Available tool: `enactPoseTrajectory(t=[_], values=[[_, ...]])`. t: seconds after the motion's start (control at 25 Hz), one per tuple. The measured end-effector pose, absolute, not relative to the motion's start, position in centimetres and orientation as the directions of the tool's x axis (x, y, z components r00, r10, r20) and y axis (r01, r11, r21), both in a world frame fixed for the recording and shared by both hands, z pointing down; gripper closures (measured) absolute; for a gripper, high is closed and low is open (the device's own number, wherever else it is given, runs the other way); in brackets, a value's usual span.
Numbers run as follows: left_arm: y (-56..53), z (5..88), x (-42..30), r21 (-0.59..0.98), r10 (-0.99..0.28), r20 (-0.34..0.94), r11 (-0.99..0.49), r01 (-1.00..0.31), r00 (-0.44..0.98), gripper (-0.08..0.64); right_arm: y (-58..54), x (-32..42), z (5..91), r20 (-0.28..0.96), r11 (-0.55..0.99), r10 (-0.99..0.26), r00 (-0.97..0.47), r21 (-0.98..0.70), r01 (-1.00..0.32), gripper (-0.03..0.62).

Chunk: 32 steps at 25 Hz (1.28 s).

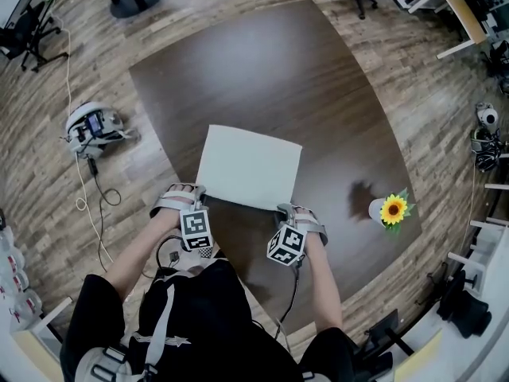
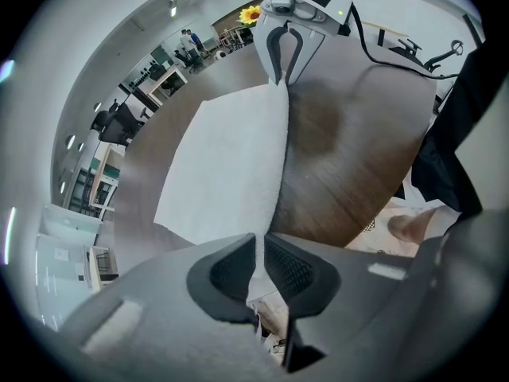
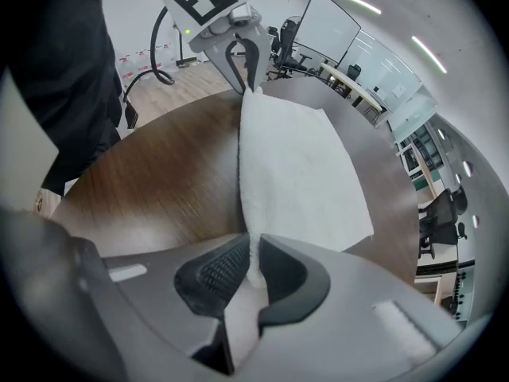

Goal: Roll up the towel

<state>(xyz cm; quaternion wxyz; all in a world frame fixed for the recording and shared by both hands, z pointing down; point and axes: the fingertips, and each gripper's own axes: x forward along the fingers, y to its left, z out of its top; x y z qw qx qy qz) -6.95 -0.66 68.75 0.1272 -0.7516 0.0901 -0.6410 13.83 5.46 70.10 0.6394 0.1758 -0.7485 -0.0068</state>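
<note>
**Both grippers pinching the near edge of the flat white towel**

Closest to the person, the left gripper [image 2: 259, 249] is clamping its ribbed black pads on the near left corner of the towel [image 1: 249, 168], with the cloth squeezed thin between the jaws. The right gripper [image 3: 253, 257] is doing the same at the near right corner, and a fold of white fabric is bunching between its pads. Both grippers are pointing steeply down at the table [image 1: 262, 70].

Between the two grips, the near edge of the towel is standing up as a narrow ridge that runs straight from one gripper to the other. Past that ridge, the towel is lying spread flat on the dark brown wooden tabletop as a plain white rectangle with a soft, slightly nubbly surface. No part of it is rolled yet. It is sitting on the near half of the table, with its far corners resting on the wood.

Off to the right, well apart from the towel, a sunflower [image 1: 394, 209] in a small white pot is standing near the table's edge. Beyond the table, a wood-plank floor [image 1: 48, 173] is showing all around.
</note>
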Motion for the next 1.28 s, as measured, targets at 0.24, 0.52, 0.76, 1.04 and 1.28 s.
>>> enactPoseTrajectory(t=[0.24, 0.52, 0.76, 1.04, 1.28], values=[[1.1, 68.2, -7.4, -0.304, -0.295, 0.942, -0.952, 0.033, 0.161, 0.517, 7.0, 13.5, 69.5, 0.954, 0.939, -0.273, -0.120, 0.238, -0.247, 0.555], [4.5, 68.3, -8.4, -0.275, -0.266, 0.952, -0.960, 0.042, 0.154, 0.518, 10.4, 12.6, 69.4, 0.960, 0.947, -0.247, -0.130, 0.211, -0.242, 0.557], [5.4, 68.5, -8.5, -0.263, -0.256, 0.955, -0.964, 0.036, 0.147, 0.517, 11.5, 12.5, 69.6, 0.964, 0.950, -0.233, -0.132, 0.197, -0.241, 0.557], [4.9, 68.1, -8.5, -0.226, -0.219, 0.967, -0.973, 0.046, 0.134, 0.517, 11.0, 12.4, 69.1, 0.975, 0.960, -0.158, -0.154, 0.115, -0.256, 0.557], [3.8, 68.2, -8.2, -0.188, -0.181, 0.976, -0.981, 0.049, 0.120, 0.517, 9.8, 12.7, 68.7, 0.978, 0.962, -0.119, -0.172, 0.070, -0.265, 0.557]])
